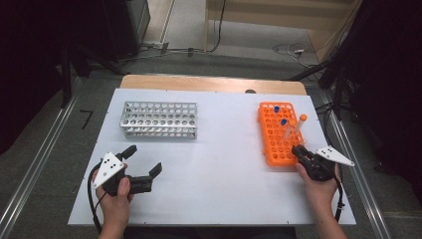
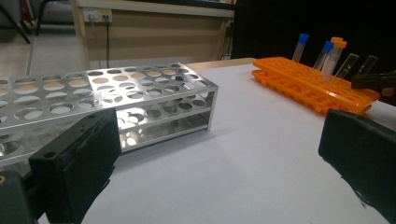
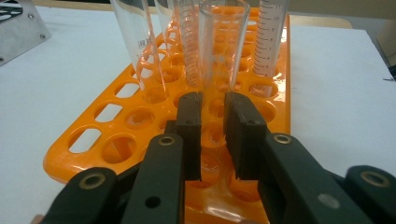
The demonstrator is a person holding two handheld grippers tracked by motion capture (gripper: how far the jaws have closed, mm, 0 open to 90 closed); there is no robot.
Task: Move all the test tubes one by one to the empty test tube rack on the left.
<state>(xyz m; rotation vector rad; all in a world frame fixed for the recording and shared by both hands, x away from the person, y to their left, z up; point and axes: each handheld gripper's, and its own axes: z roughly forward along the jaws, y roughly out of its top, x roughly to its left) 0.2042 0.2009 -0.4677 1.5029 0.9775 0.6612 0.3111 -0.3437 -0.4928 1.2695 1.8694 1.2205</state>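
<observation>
Right gripper (image 3: 213,105) closed down to a narrow gap around a clear tube (image 3: 223,56), pads (image 3: 190,119) pressing its sides near the bottom, tube standing upright in the orange rack (image 3: 100,122) directly ahead of the jaws. Same gripper (image 1: 300,151) seen from above at the near right corner of the orange rack (image 1: 272,144), held in the right hand (image 1: 321,186). Just beyond the held tube, more clear tubes with printed scales (image 3: 273,37), leaning slightly, some capped in blue (image 1: 276,109) and one in orange (image 1: 303,118). Tops of all tubes cut off by the upper edge of the right gripper view, so caps not readable there; foot of the held tube hidden behind the pads, seating in its hole hard to tell. Left gripper (image 1: 143,160) wide open, nothing between the jaws, resting low over the white table (image 1: 224,179) in the left hand (image 1: 117,199). Metal rack (image 2: 116,98) just ahead and to one side of it, apart from the jaws, holes bare as far as visible. Orange rack (image 2: 308,86) well off to the far side, left end of the metal rack cut off by the frame edge.
</observation>
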